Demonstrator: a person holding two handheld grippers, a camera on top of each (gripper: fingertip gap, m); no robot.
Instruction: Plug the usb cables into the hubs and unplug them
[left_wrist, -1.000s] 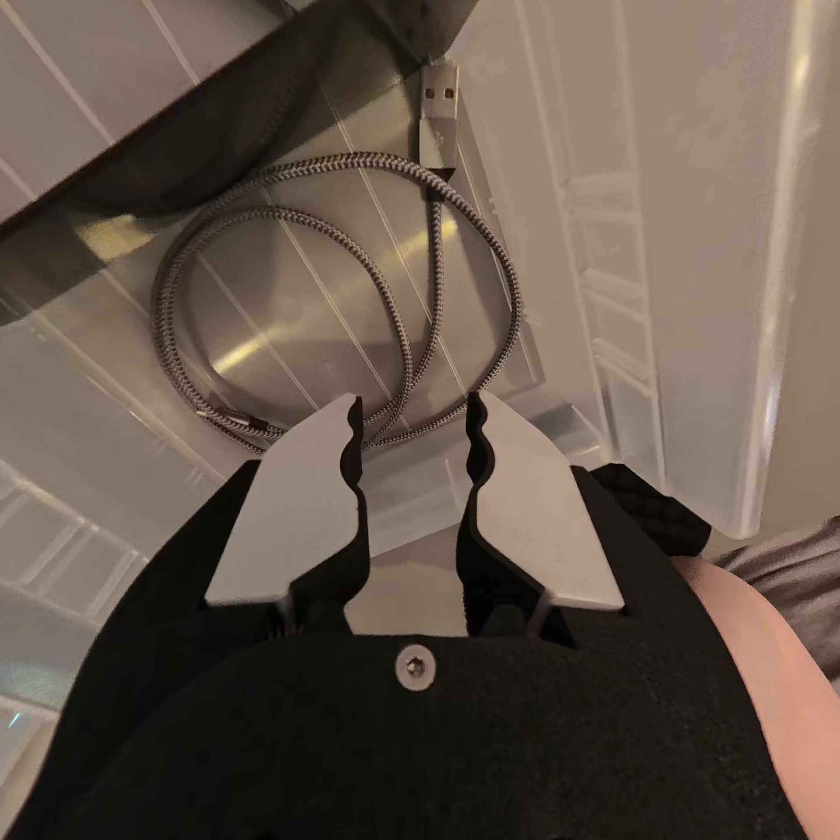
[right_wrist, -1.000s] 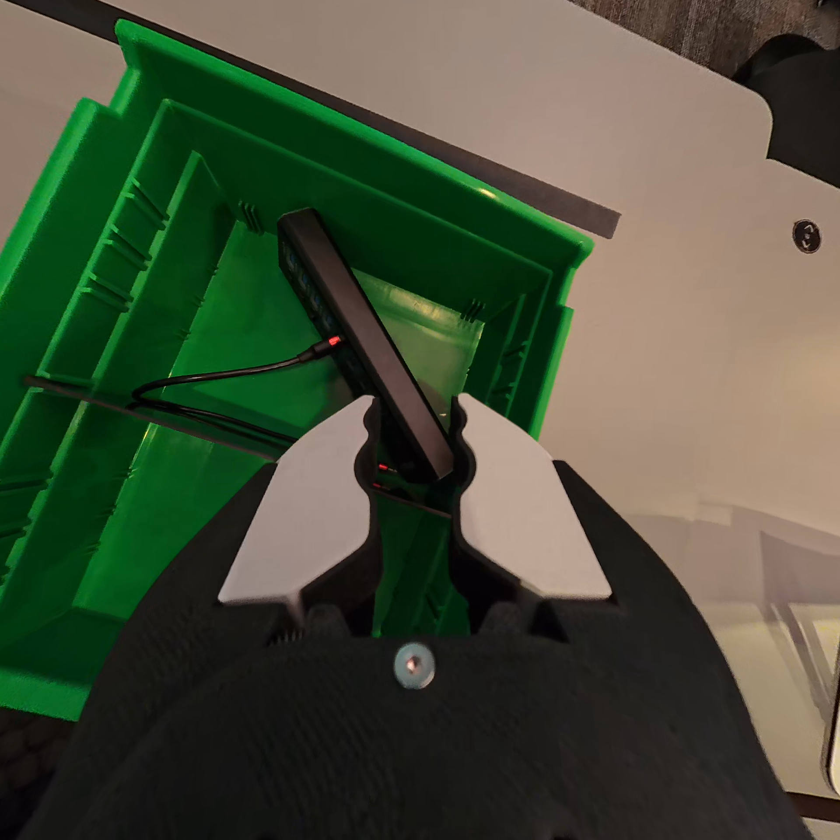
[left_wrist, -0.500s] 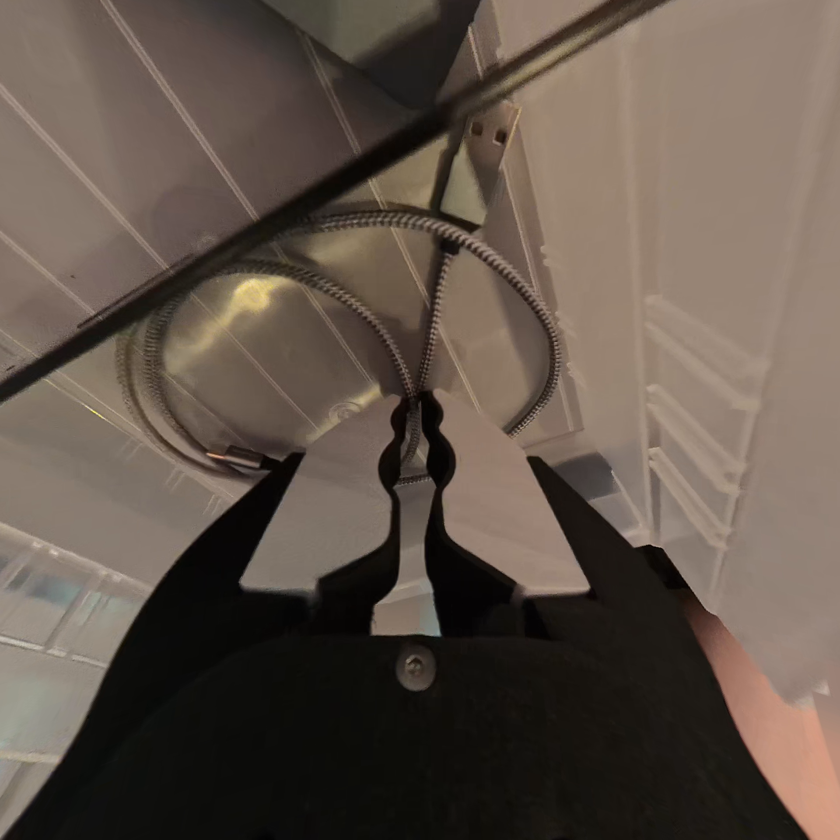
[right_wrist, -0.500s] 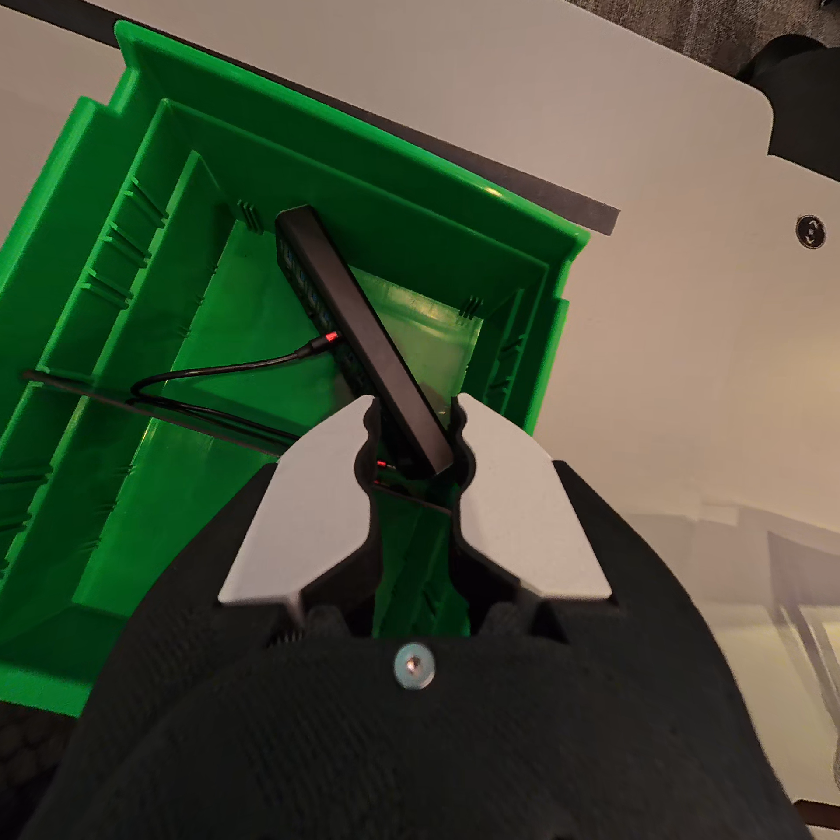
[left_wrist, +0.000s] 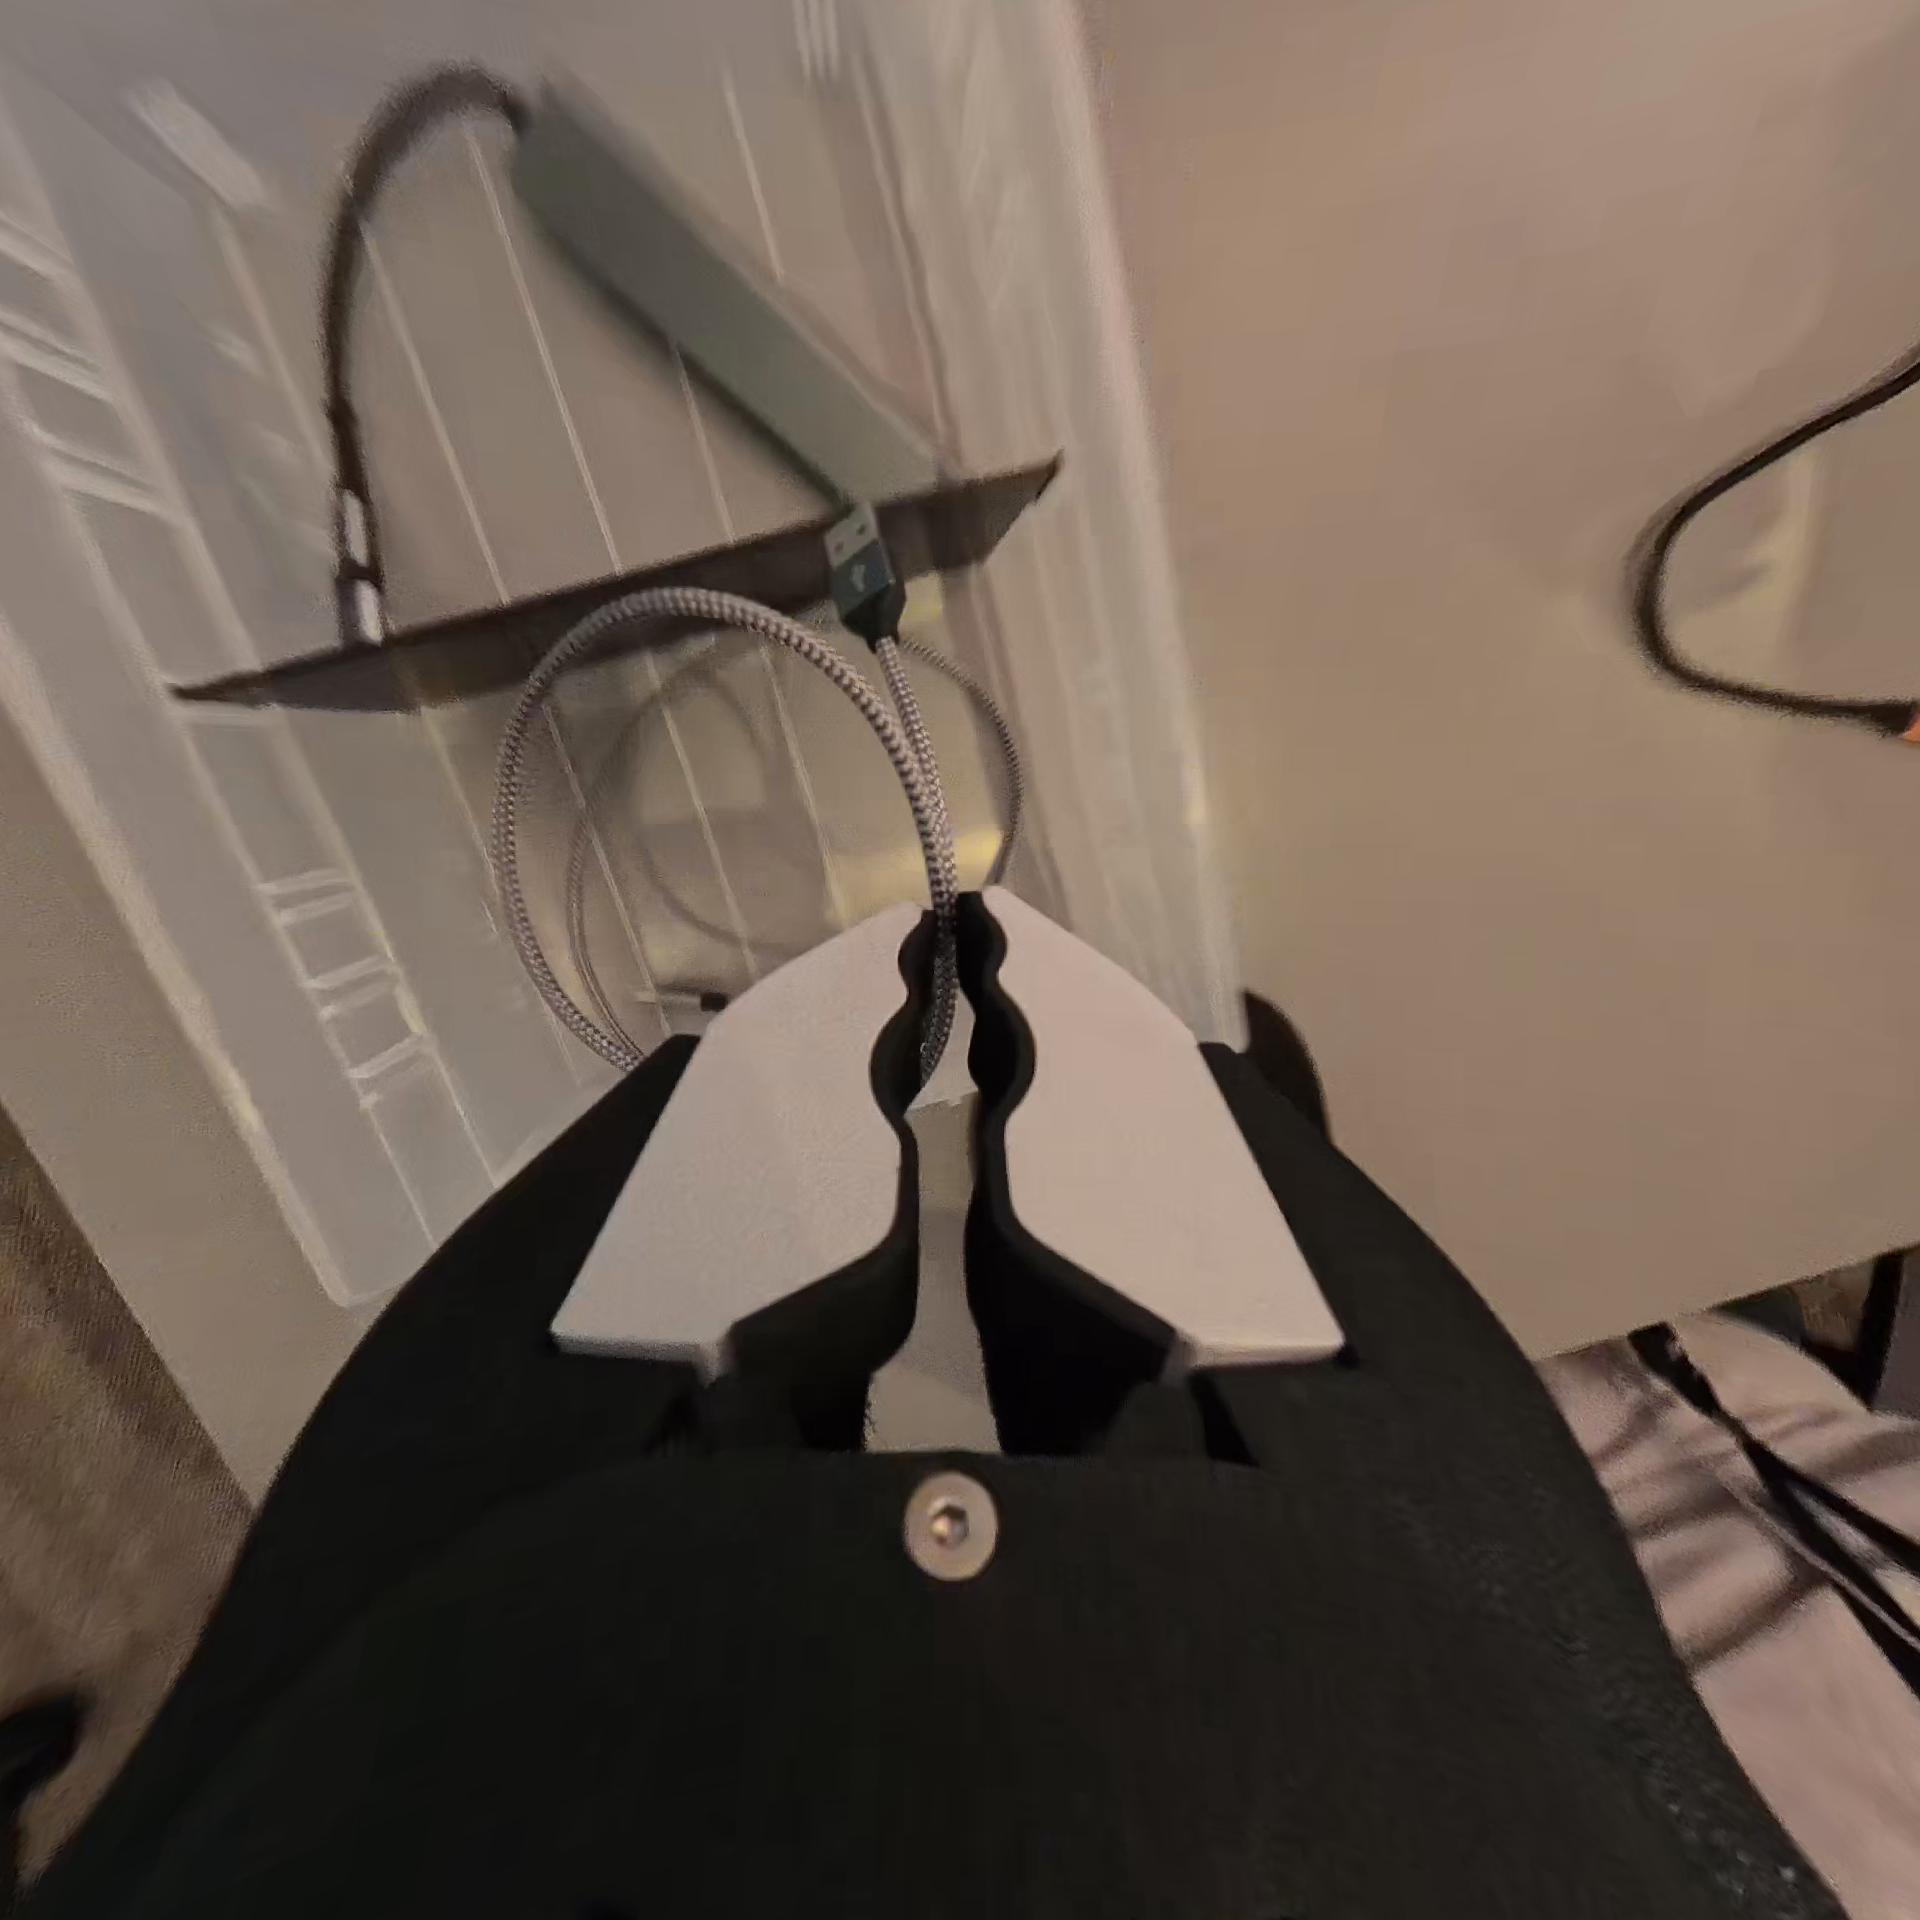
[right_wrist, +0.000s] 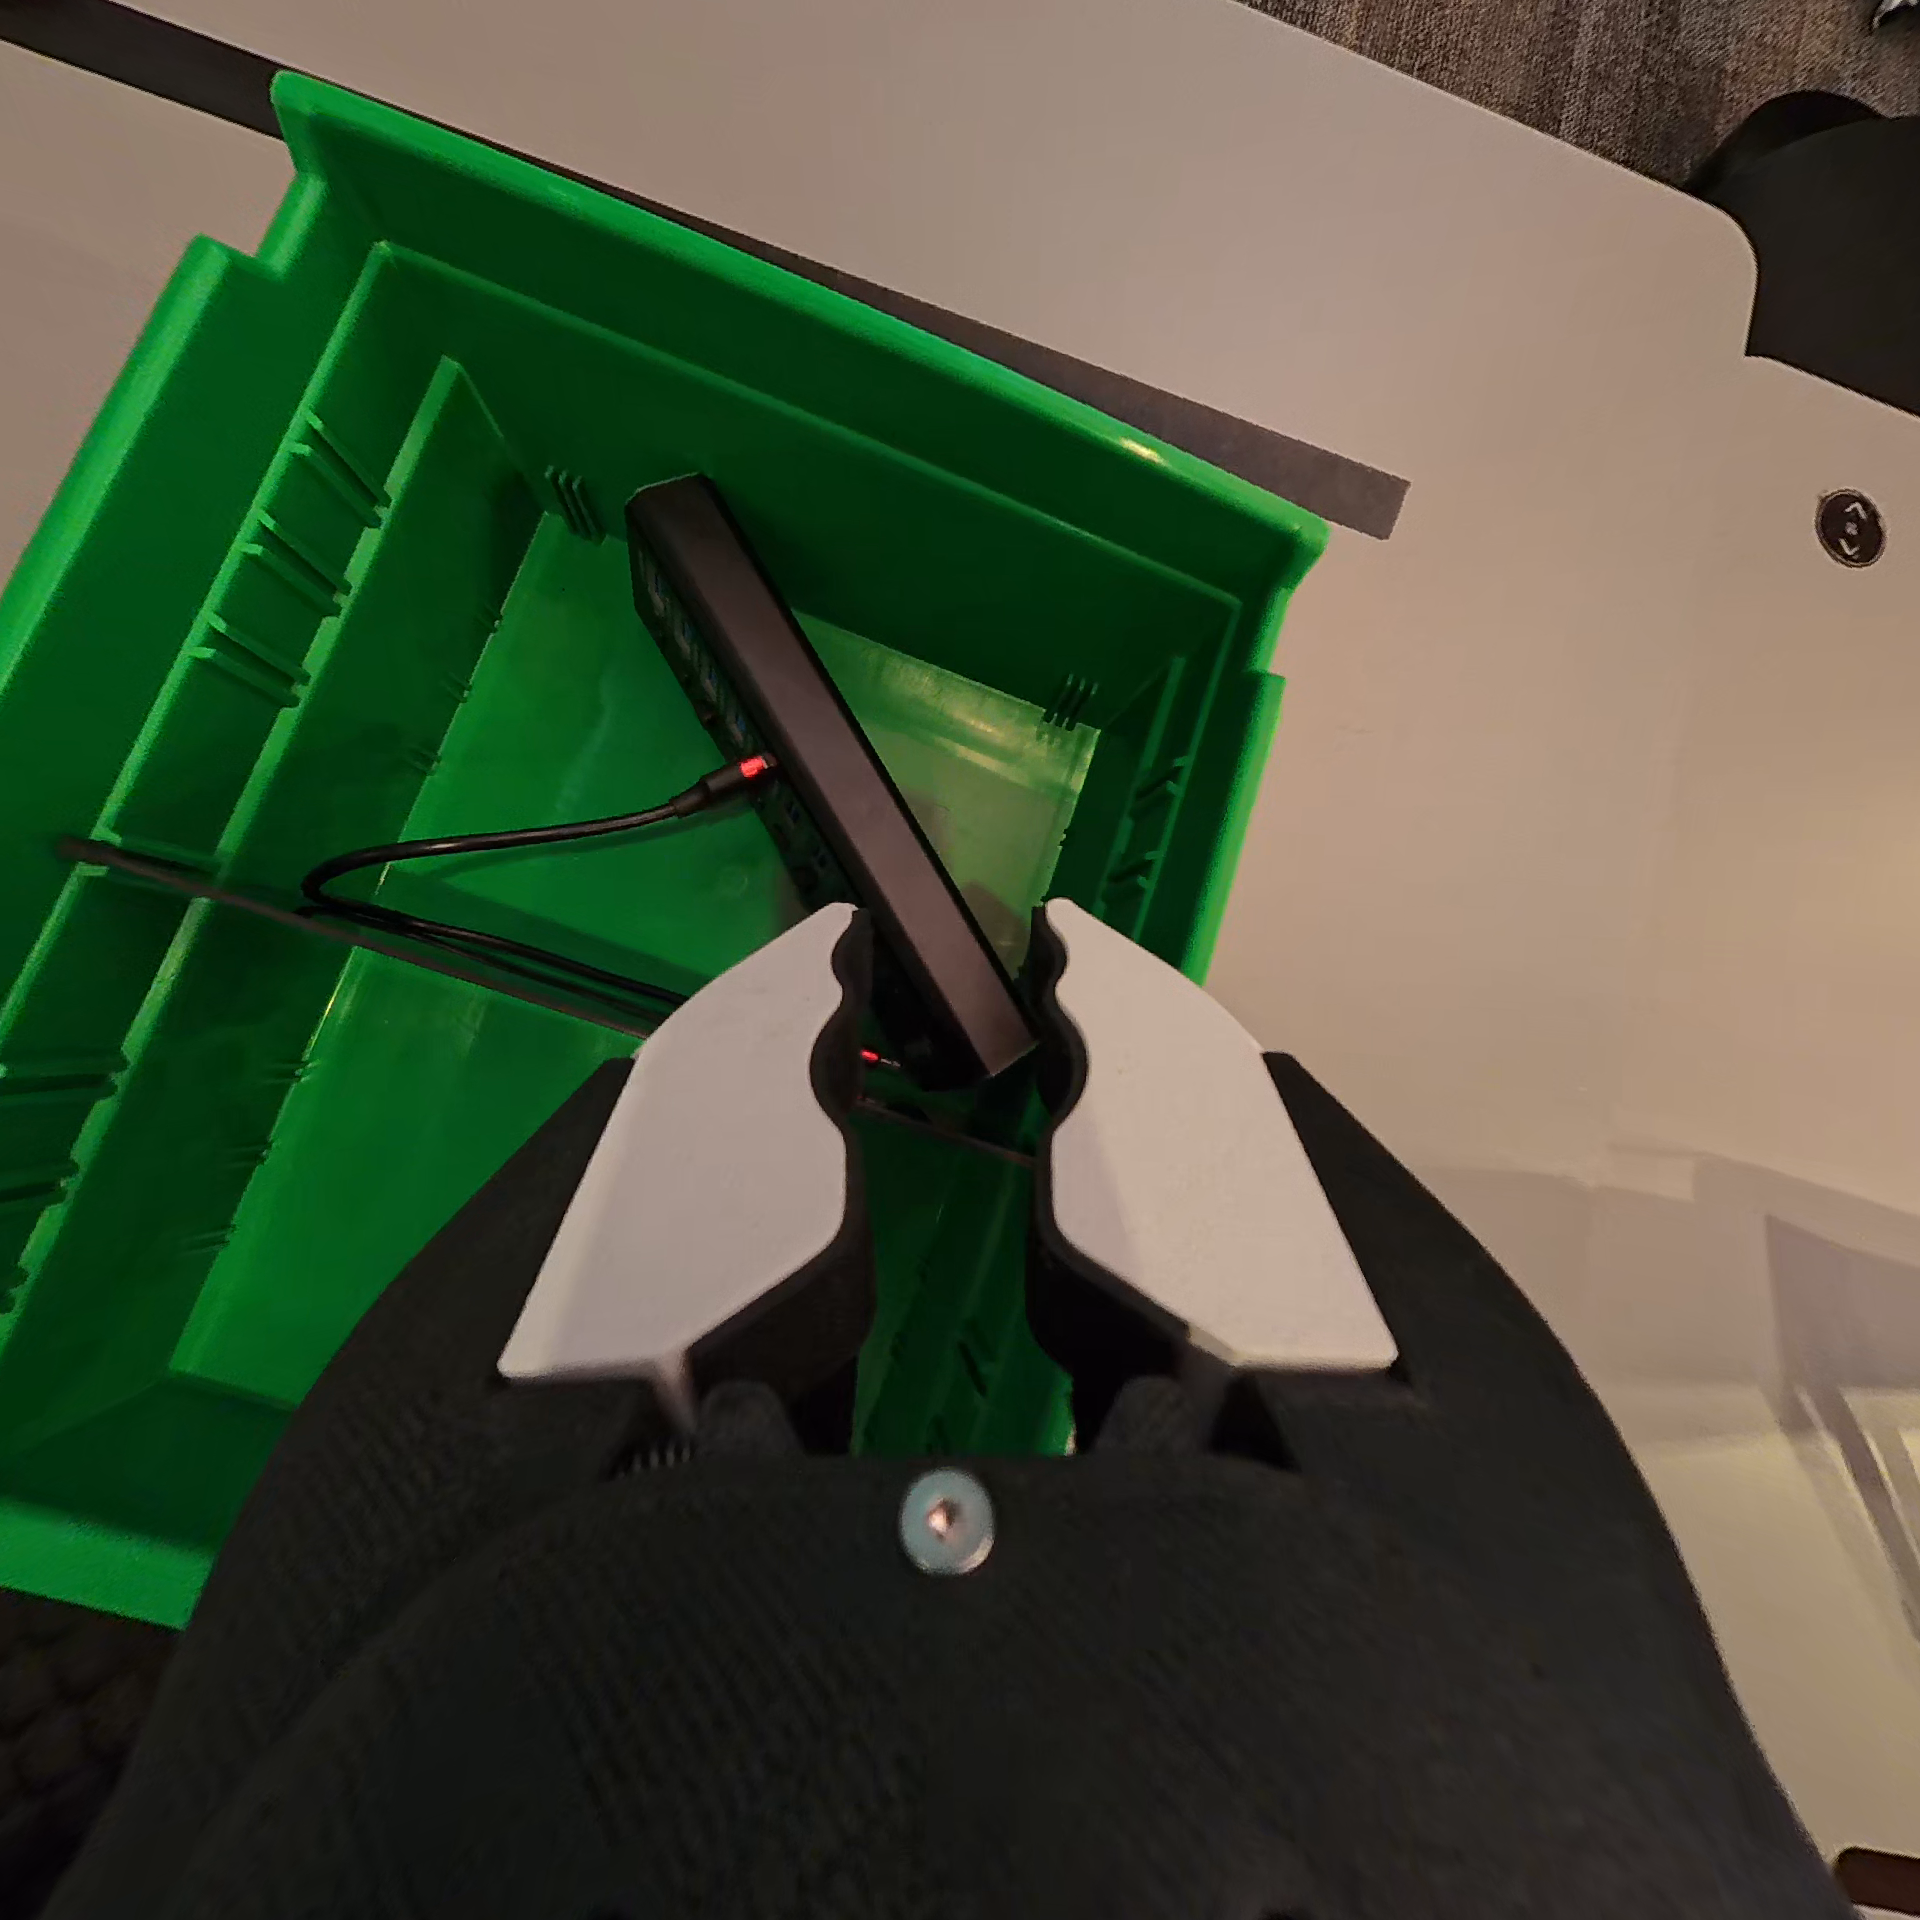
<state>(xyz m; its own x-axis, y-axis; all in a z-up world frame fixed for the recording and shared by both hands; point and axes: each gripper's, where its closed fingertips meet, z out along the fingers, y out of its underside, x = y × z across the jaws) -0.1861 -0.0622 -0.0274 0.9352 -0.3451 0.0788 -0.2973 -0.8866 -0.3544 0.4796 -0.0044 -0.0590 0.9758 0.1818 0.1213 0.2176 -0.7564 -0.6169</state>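
In the left wrist view my left gripper (left_wrist: 943, 909) is shut on a grey braided USB cable (left_wrist: 904, 727). The cable loops up in front of it, and its USB-A plug (left_wrist: 860, 569) hangs free. Beyond lies a grey hub (left_wrist: 717, 301) in a clear bin (left_wrist: 260, 727). In the right wrist view my right gripper (right_wrist: 945, 925) is shut on the near end of a long black hub (right_wrist: 821, 748), which is tilted inside a green bin (right_wrist: 831, 322). A thin black cable (right_wrist: 520, 836) with a red-tipped plug (right_wrist: 750, 771) sits in the hub's side.
A dark divider (left_wrist: 582, 623) crosses the clear bin. The grey hub's own dark cable (left_wrist: 348, 312) curves down the left side. A loose black cable (left_wrist: 1714, 582) lies on the white table (right_wrist: 1558, 727) to the right. The clear bin's edge (right_wrist: 1849, 1351) shows at lower right. About 65 cm separates my left fingertips from my right.
My left gripper has shut on the braided cable and pulled back and up with it, so the plug has risen from the bin floor. The right gripper and the black hub have barely moved.
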